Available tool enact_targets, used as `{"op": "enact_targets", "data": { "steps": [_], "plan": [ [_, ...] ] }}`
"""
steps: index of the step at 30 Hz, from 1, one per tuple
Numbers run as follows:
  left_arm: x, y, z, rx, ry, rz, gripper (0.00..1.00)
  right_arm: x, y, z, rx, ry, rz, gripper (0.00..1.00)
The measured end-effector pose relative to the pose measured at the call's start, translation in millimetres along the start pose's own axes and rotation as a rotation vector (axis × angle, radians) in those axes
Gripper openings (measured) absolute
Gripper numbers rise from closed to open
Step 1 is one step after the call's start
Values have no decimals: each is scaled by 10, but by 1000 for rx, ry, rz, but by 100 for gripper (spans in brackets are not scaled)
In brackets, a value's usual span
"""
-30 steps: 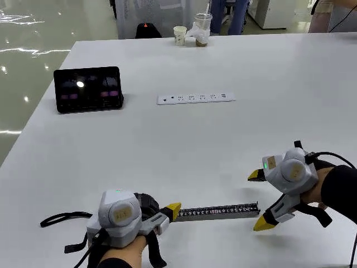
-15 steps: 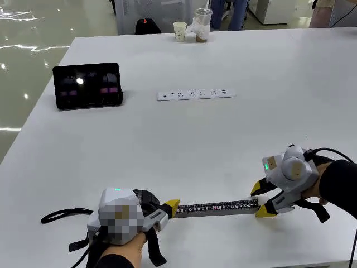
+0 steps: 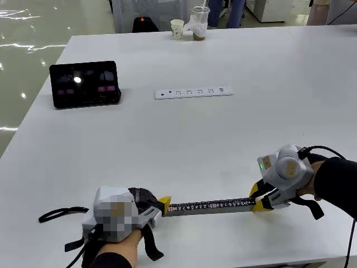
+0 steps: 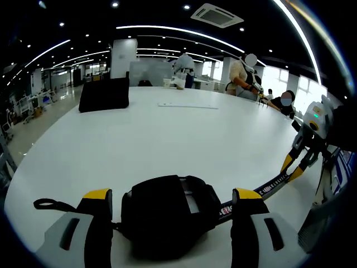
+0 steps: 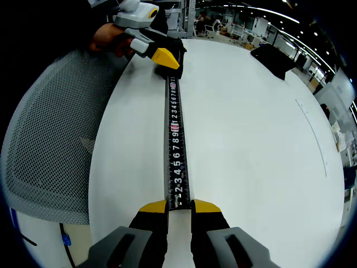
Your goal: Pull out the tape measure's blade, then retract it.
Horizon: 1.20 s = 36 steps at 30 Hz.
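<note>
1. While the left gripper [image 3: 159, 207] clamps the tape measure case [image 4: 167, 215] between its jaws, pinning it on the table [image 3: 223, 145] near the front edge, the blade [image 3: 209, 205] lies drawn out flat along that edge.
2. At the blade's free end, the right gripper [image 5: 179, 207] is closed on the tip, with the lowest numerals just ahead of its jaws.
3. By my reading, the pull-out step is in hand, with a modest length exposed.
4. The next move likely calls for drawing the tip straight away from the case, or easing it back under control, with the case held firm.
</note>
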<state>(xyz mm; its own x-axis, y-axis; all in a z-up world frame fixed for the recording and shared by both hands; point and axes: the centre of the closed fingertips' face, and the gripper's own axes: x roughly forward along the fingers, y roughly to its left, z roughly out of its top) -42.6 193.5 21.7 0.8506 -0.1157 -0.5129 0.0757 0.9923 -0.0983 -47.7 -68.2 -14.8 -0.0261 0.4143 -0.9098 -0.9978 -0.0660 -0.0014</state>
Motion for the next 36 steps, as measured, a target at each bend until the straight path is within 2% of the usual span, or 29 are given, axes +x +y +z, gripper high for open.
{"op": "enact_targets", "data": {
  "steps": [2,5,8,10,23,26,29,36],
  "plan": [
    [-2,-17,-10,-19,3,-5,82,-1,-8,-5,29,-1,-1,12],
    [1,-6,-39,-4,19,2,77,-4,-1,-9,35,4,-10,12],
    [4,0,-84,-12,40,2,71,-4,-6,-8,83,-7,-16,12],
    [0,19,-87,-24,44,9,67,-9,-3,-7,78,-13,-12,12],
    [7,16,-105,-7,55,8,66,-1,-13,-11,80,6,-6,11],
    [11,15,-106,1,62,10,65,16,-25,-2,81,27,-6,11],
    [9,13,-106,0,62,10,65,17,-14,10,51,67,-3,11],
    [7,11,-98,3,63,8,65,23,-20,14,76,88,-8,12]
  ]
}}
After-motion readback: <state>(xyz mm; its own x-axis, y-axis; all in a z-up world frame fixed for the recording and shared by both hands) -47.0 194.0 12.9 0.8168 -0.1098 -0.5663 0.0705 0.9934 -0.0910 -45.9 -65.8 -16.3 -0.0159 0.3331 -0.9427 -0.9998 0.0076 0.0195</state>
